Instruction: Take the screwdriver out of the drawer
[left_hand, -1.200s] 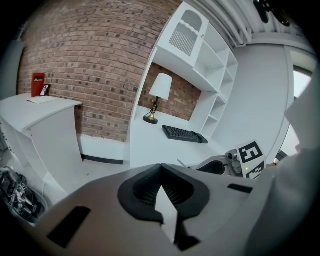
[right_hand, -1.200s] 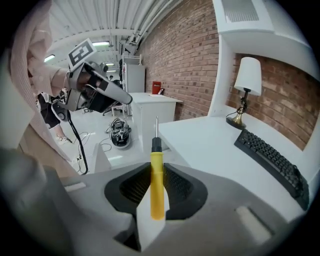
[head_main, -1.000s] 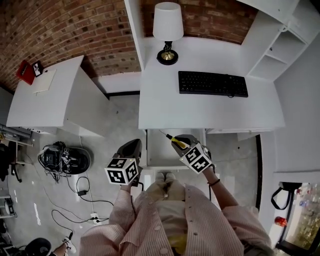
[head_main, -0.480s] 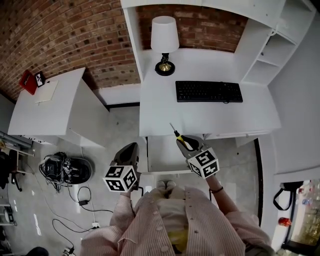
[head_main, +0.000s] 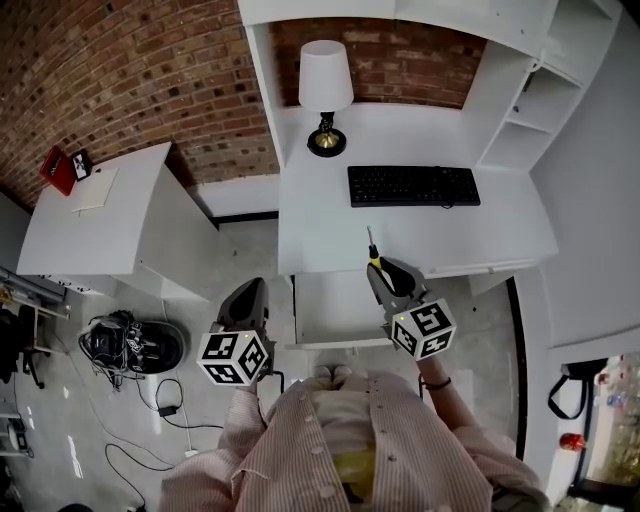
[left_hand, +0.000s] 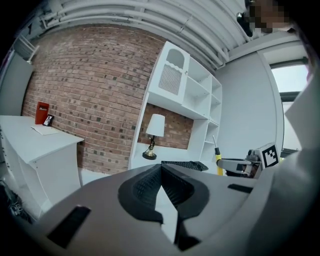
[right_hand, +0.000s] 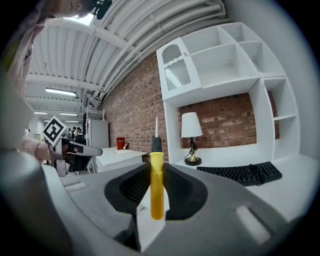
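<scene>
Yellow-handled screwdriver (right_hand: 156, 185), black collar, shaft tip up, upright in my right jaws above the open white drawer (head_main: 330, 308).

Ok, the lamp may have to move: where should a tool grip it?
Probably the thin stem of the lamp, between shade and base, from the front: the shade looks too wide, and a white panel stands close on its left.

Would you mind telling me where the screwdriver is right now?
In the head view, the screwdriver is right of centre, clamped in the right gripper over the open drawer.
</scene>
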